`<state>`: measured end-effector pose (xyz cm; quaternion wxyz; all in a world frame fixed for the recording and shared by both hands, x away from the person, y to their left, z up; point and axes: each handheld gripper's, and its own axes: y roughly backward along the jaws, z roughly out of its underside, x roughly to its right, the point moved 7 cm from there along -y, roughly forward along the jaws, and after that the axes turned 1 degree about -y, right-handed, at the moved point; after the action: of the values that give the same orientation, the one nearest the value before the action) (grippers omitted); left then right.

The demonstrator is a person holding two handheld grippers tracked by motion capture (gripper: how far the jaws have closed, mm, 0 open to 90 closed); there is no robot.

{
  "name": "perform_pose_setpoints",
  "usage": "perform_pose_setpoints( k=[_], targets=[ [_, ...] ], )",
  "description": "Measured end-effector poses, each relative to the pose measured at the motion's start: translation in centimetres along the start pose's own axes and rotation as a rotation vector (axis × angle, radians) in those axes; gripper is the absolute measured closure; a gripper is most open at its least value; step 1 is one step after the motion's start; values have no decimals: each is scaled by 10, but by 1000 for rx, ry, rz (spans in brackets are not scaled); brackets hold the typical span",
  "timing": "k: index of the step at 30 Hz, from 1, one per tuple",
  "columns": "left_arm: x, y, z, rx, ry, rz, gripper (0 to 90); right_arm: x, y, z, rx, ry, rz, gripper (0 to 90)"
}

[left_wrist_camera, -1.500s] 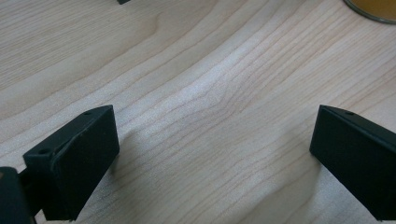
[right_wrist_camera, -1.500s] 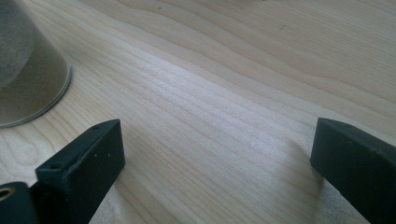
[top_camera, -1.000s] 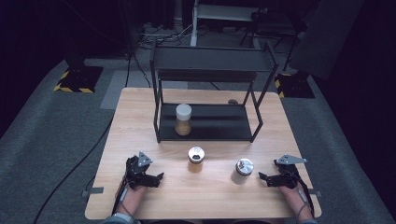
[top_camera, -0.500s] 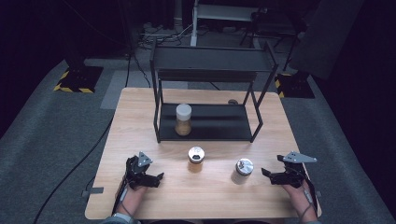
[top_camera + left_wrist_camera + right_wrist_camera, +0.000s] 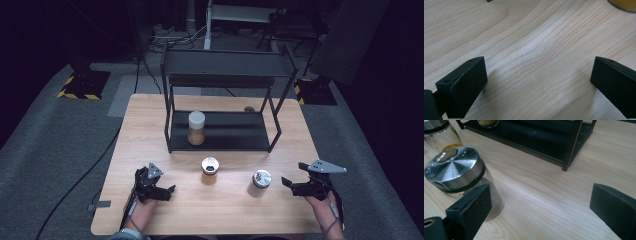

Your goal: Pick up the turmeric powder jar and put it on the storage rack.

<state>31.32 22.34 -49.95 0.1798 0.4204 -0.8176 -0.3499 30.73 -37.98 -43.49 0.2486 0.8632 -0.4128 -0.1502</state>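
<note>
High view: the right tongs point(image 5: 289, 185) lie near the worktop's point(image 5: 150, 110) right edge, pointed at the steel-lidded clear jar point(image 5: 259, 183) just beside them, so I judge the reach for that jar is the step in hand; next the tongs must slide forward until the jar stands between the jaws, then close; right gripper view has the jaws wide apart, empty, the jar point(image 5: 461, 177) by the left jaw; the left tongs point(image 5: 167, 192), near the front edge, gape on bare wood, touching nothing.
</note>
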Motion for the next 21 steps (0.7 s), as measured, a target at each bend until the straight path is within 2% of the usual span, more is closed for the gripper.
perform_pose_setpoints(
  k=[6, 12, 21],
  targets=[
    [0, 0, 0, 0, 2, 0, 4, -3, 4, -6, 5, -1, -14, 35],
    [0, 0, 0, -1, 0, 0, 4, -12, 8, -14, 18, 19, -32, 35],
    [0, 0, 0, 0, 3, 1, 2, -27, 6, -28, 20, 36, -58, 35]
  ],
)
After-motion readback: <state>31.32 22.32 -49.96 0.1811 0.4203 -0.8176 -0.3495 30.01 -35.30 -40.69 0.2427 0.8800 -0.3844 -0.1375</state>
